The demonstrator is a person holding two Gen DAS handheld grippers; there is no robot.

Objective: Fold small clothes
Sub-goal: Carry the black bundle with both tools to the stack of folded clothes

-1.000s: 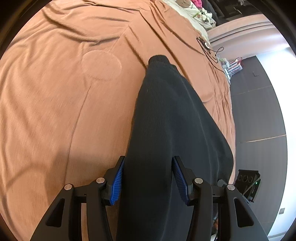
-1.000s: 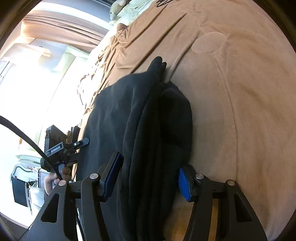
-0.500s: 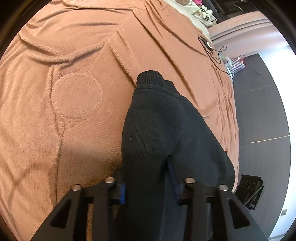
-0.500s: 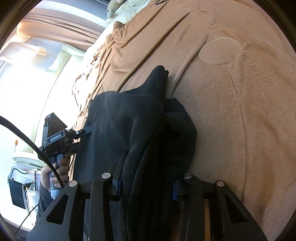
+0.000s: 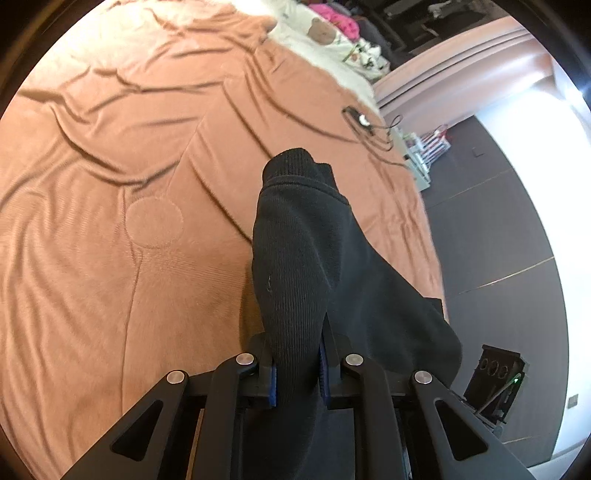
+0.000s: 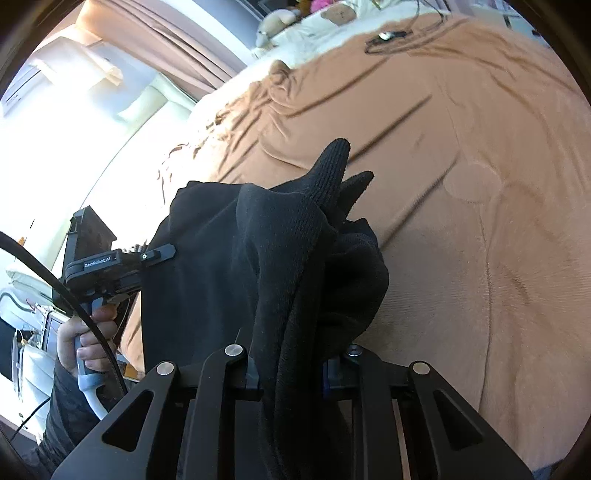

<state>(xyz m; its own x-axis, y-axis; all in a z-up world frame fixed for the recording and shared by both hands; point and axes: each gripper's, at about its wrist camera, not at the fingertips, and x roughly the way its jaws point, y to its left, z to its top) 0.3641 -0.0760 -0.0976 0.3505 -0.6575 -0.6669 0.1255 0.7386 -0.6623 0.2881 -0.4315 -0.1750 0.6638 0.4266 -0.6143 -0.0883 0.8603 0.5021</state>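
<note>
A black knit garment (image 5: 306,258) with a ribbed cuff lies partly lifted over the tan blanket (image 5: 110,221). My left gripper (image 5: 297,373) is shut on its near edge, the fabric bunched between the blue pads. In the right wrist view my right gripper (image 6: 291,373) is shut on another bunched edge of the same garment (image 6: 280,258), which hangs in folds with the cuff pointing away. The left gripper also shows in the right wrist view (image 6: 110,266), held in a hand at the garment's left edge.
The tan blanket (image 6: 480,221) covers the bed and is wrinkled. A black cable with a small device (image 5: 364,120) lies near the far edge. White bedding with soft toys (image 5: 325,33) is beyond. Dark floor (image 5: 498,221) and a black box (image 5: 495,380) are at the right.
Both grippers went from open around the garment to shut on it. Both have lifted the garment's near edge off the blanket, and the fabric has bunched up.
</note>
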